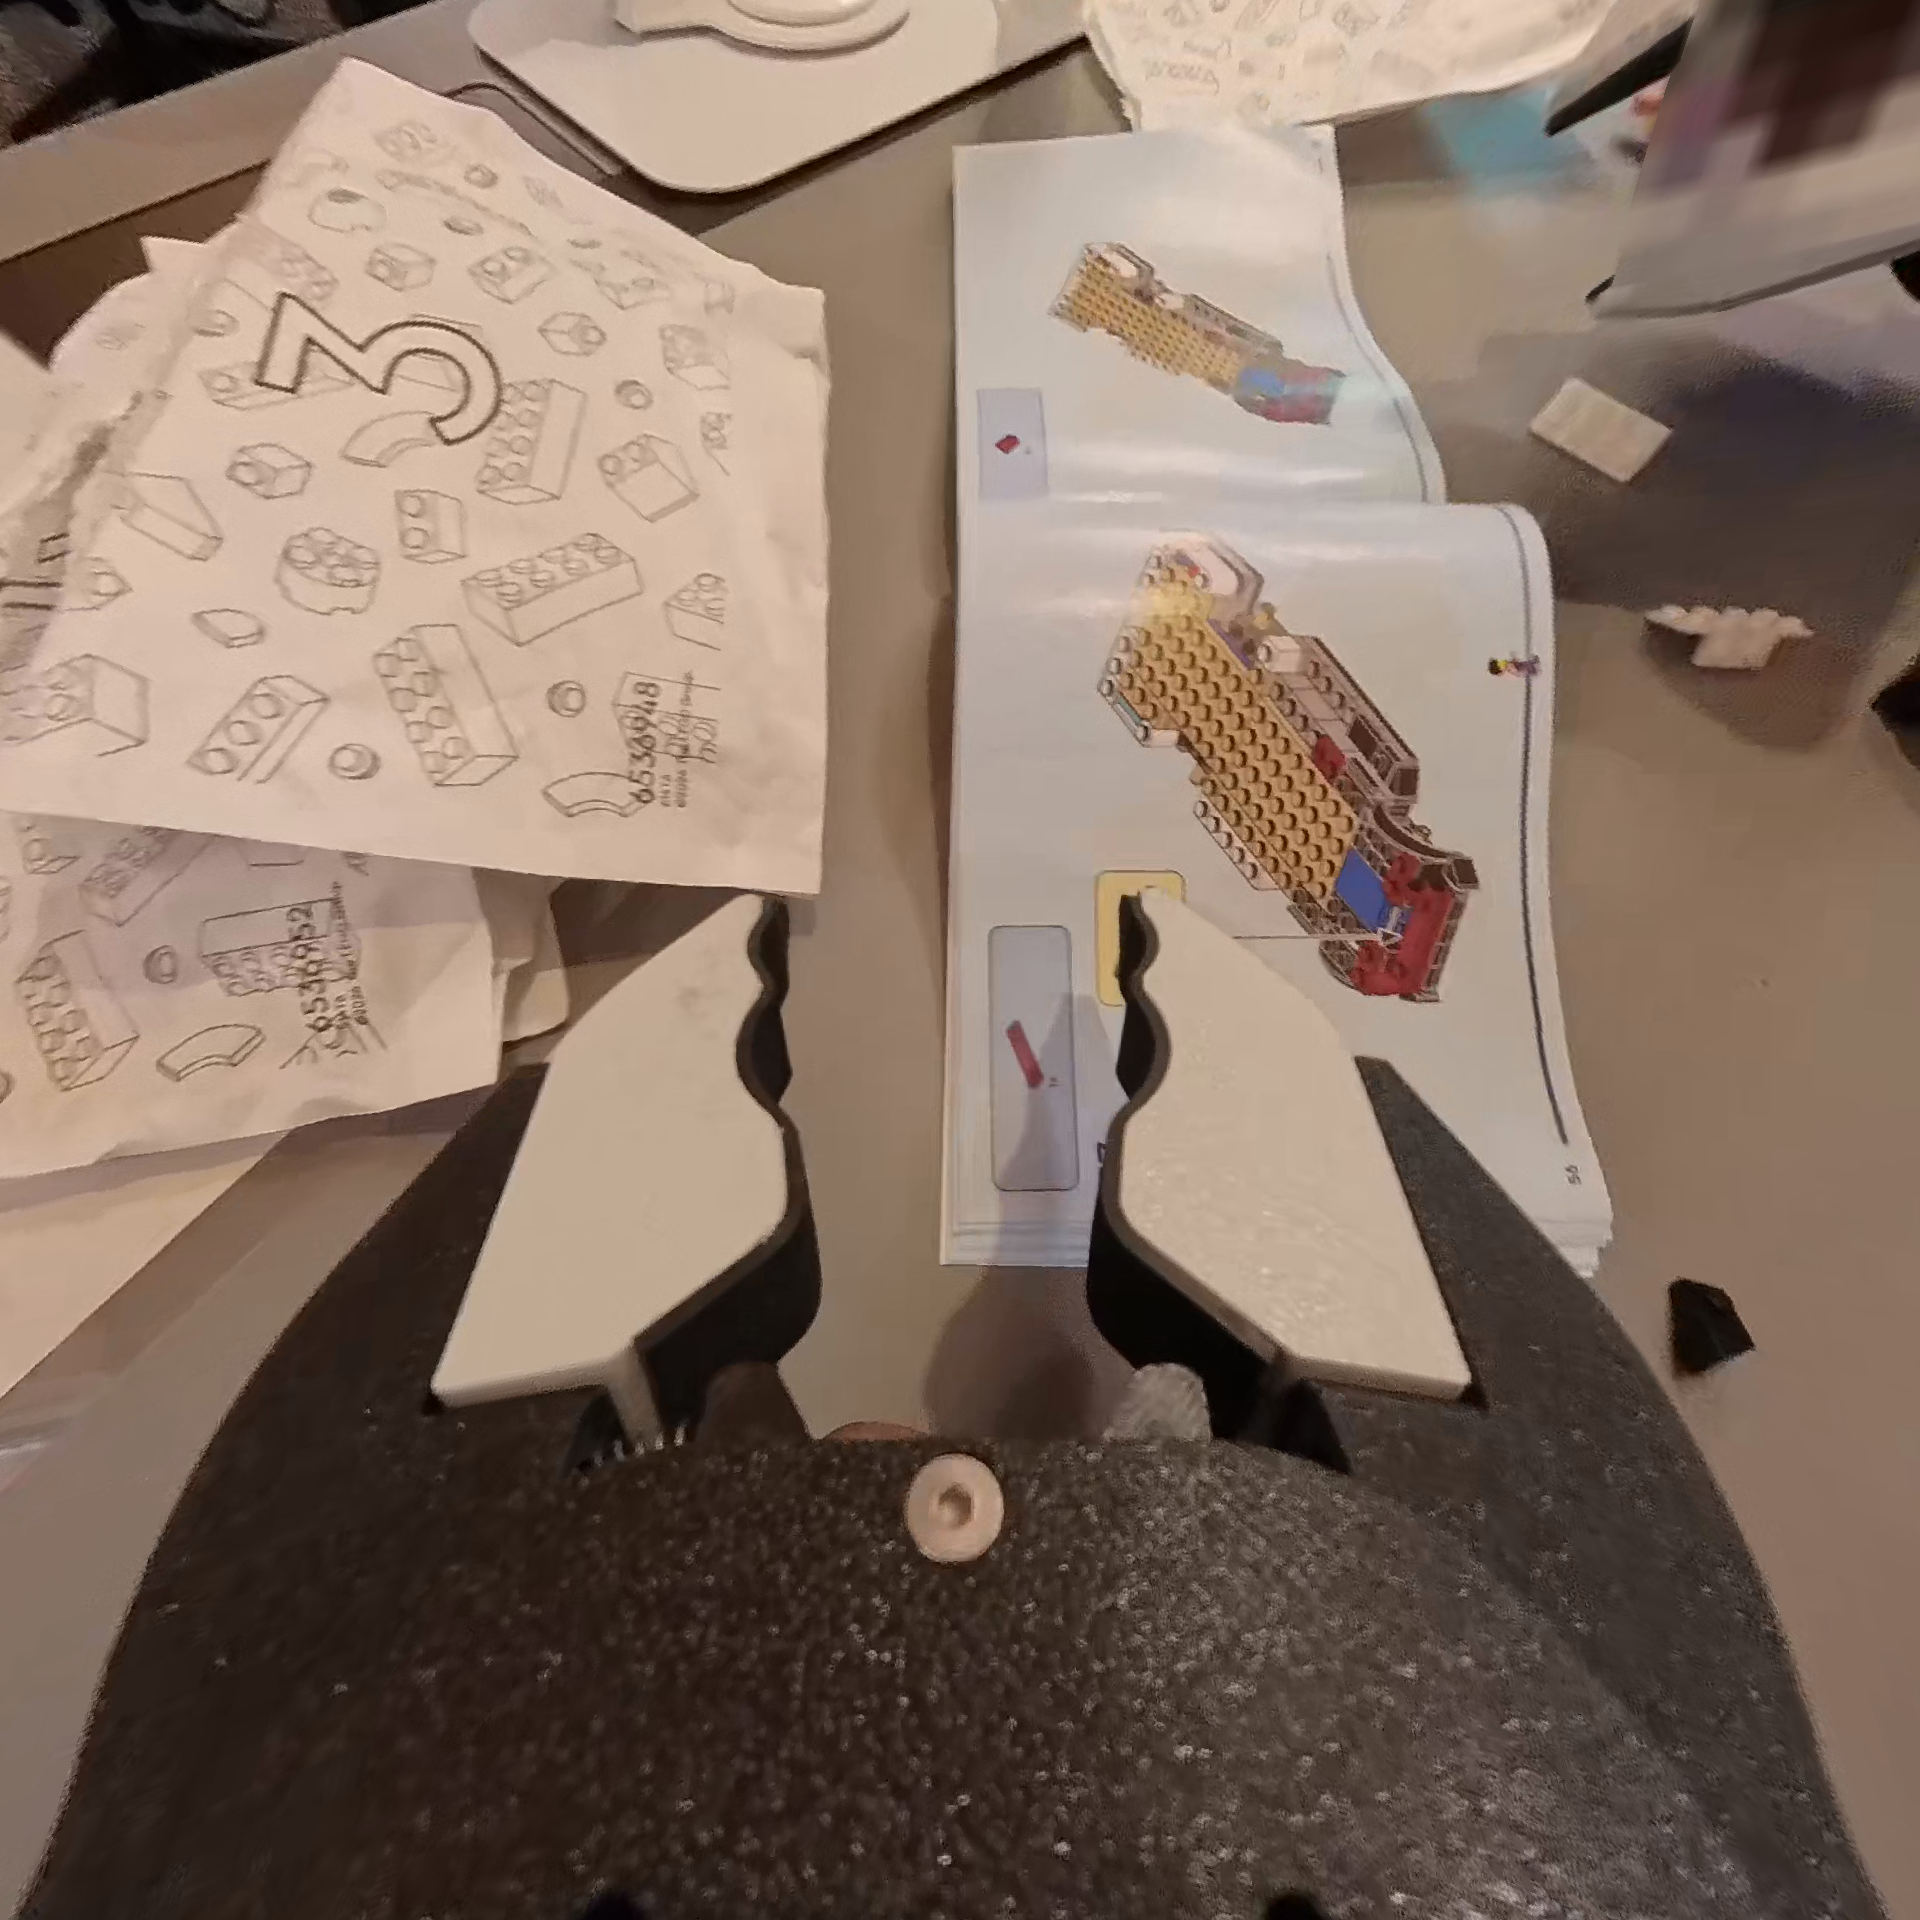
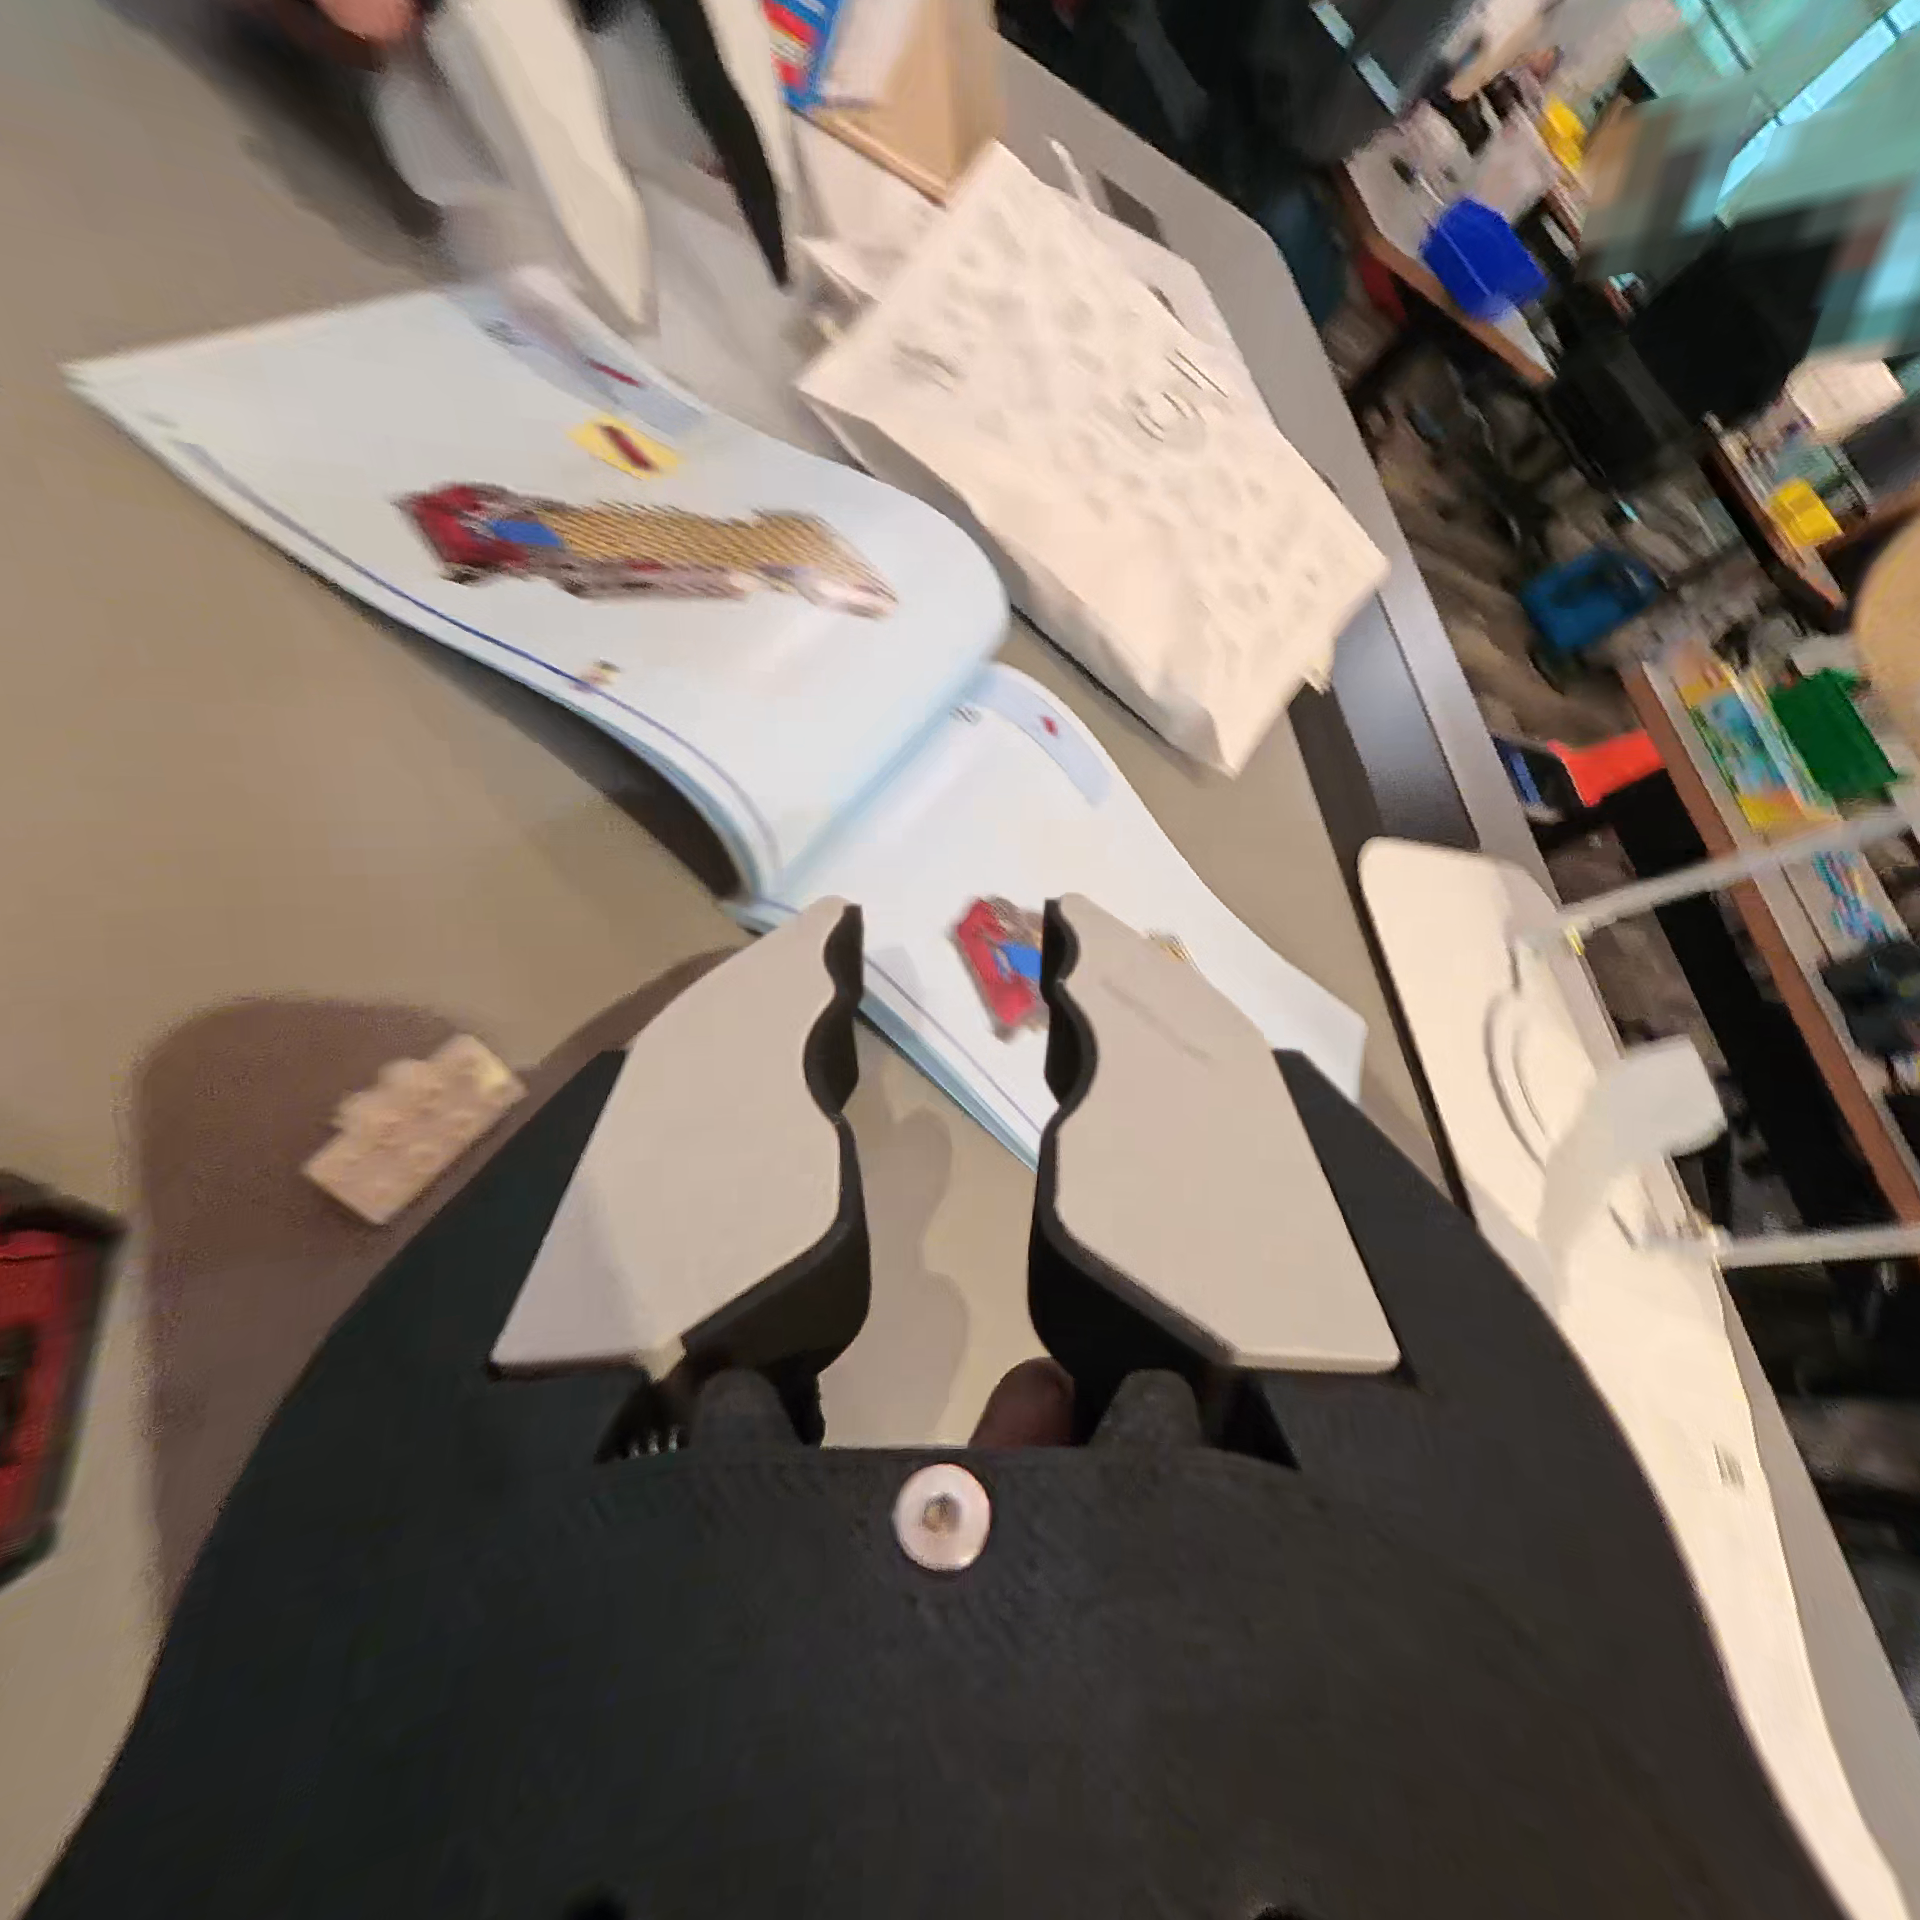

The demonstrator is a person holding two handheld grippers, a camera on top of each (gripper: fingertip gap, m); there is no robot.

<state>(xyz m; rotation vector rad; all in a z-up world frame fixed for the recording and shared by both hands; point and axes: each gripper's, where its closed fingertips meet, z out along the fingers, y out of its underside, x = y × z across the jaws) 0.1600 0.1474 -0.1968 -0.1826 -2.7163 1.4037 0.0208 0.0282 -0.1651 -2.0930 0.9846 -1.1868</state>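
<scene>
Left tool (image 1: 951, 914) spread, holding nothing, above worktop (image 1: 883, 623) between paper bag (image 1: 416, 520) and open booklet (image 1: 1226, 727). Right tool (image 2: 951, 920) parted, holding nothing, over booklet corner.

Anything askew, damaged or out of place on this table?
Mostly clutter. The white paper bags are crumpled and overlapping. The open booklet has pages bowing upward. A small black piece lies loose beside it. Both grippers are open, holding nothing.
</scene>
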